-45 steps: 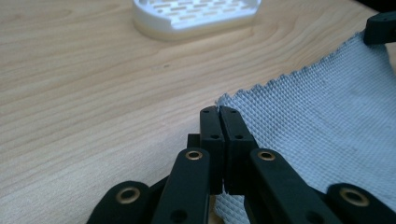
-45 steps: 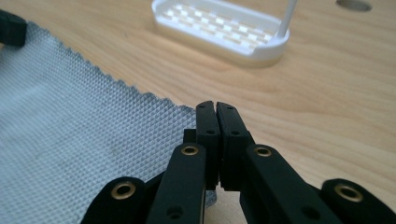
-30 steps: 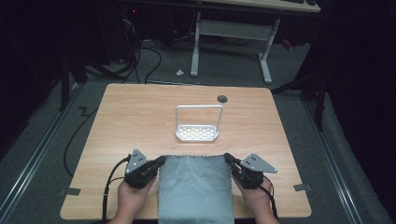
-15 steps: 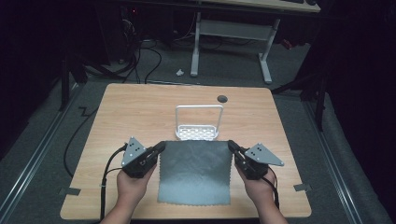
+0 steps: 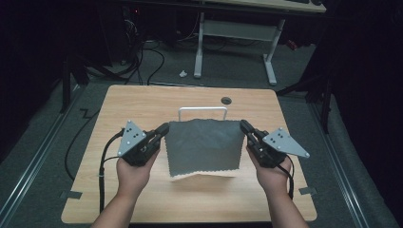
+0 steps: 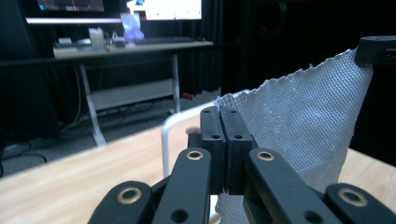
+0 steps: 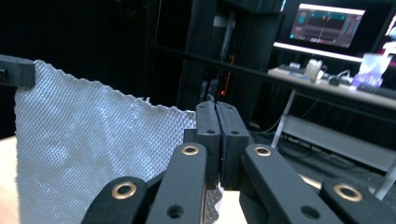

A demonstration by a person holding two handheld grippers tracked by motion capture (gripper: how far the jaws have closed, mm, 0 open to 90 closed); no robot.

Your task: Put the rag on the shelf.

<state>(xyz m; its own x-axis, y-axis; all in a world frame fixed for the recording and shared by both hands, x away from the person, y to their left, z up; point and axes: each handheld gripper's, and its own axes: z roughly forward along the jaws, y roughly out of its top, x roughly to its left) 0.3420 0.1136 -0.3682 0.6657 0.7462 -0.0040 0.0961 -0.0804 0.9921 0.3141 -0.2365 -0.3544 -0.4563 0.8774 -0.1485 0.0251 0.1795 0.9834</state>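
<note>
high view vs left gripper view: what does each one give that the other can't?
High view alone: both hands, the whole grey cloth lifted between the left gripper and right gripper, its bottom edge touching the wooden table.

Left gripper view alone: its jaws pressed shut on a cloth corner, the weave close up, and lit monitors above a far desk.

Both: the cloth, the table, the white wire rack behind the cloth.
</note>
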